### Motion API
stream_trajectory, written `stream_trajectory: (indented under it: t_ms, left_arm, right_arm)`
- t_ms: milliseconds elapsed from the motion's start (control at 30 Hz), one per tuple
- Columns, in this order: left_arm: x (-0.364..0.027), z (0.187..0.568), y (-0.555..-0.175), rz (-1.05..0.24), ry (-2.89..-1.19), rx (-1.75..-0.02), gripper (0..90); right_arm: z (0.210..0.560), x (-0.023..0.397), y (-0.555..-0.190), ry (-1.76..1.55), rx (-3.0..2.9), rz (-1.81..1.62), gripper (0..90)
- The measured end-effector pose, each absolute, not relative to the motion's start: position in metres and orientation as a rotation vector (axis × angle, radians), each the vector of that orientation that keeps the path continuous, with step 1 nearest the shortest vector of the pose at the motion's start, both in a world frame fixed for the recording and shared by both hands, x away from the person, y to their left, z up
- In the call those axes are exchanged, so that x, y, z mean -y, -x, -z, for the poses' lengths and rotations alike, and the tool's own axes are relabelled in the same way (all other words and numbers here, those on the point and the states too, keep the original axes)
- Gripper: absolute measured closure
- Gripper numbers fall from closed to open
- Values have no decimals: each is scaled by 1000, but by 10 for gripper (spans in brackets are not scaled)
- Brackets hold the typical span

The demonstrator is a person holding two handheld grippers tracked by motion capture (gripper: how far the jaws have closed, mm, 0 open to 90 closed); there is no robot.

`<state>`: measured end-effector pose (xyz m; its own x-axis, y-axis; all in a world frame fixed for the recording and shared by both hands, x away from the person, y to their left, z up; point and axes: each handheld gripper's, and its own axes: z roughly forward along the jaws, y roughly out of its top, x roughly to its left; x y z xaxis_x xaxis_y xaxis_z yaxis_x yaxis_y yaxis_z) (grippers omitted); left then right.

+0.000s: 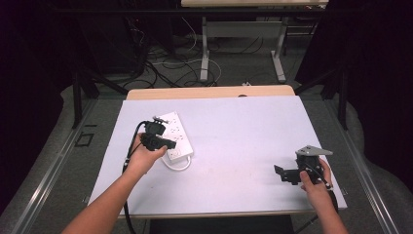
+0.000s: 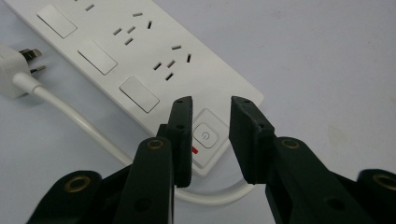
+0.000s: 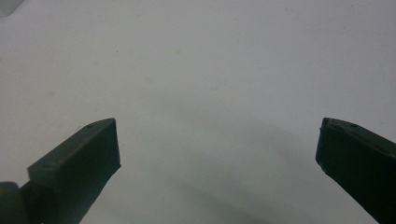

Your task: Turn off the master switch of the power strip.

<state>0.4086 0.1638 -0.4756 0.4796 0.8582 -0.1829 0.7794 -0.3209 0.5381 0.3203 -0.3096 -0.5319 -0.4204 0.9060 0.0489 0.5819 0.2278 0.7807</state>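
So the white power strip (image 1: 174,134) is lying on the desk (image 1: 243,141) at about 9 o'clock from the middle, running diagonally, with its near end toward the person's left hand (image 1: 145,157). The left tool (image 1: 164,142) is parked right over that near end. In the left gripper view you can see the left tool (image 2: 211,135) with its jaws a little apart, one on each side of the strip's power button (image 2: 206,135), and nothing pinched between them; can't really tell if the tips touch the casing or just hover above it. There's a small red mark (image 2: 195,150) beside the button. The strip's white cord (image 2: 88,128) loops out from under the near end and curls back to its plug (image 2: 16,70), which lies on the desk at roughly 9 o'clock in that view, just beside the strip with its prongs toward it. The right tool (image 1: 281,173) sits way over at 4 o'clock on the desk, well apart from the strip, held in the right hand (image 1: 314,183). Its own camera shows the right tool (image 3: 218,140) spread wide with bare desk between the jaws.
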Motion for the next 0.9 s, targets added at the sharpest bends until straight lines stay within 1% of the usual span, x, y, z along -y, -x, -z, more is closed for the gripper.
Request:
stream_trajectory:
  t_ms: [100,167,300,567,833,900]
  left_arm:
    - [-168,474,-406,-165,-2130,-1353,661]
    - [-170,474,-405,-184,-2124,-1357,623]
    - [-175,473,-402,-219,-2135,-1340,577]
    - [-183,474,-395,-279,-2098,-1339,471]
    - [-192,475,-392,-315,-2088,-1312,405]
    - [-194,476,-391,-345,-2067,-1288,391]
  right_arm:
    - [532,310,-320,-1370,-2088,-1049,0]
    - [532,309,-320,-1369,-2088,-1053,0]
    - [532,309,-320,-1368,-2090,-1052,0]
    - [532,309,-320,-1369,-2088,-1052,0]
    - [532,309,-320,-1368,-2089,-1052,0]
    - [531,309,-320,-1373,-2087,-1054,0]
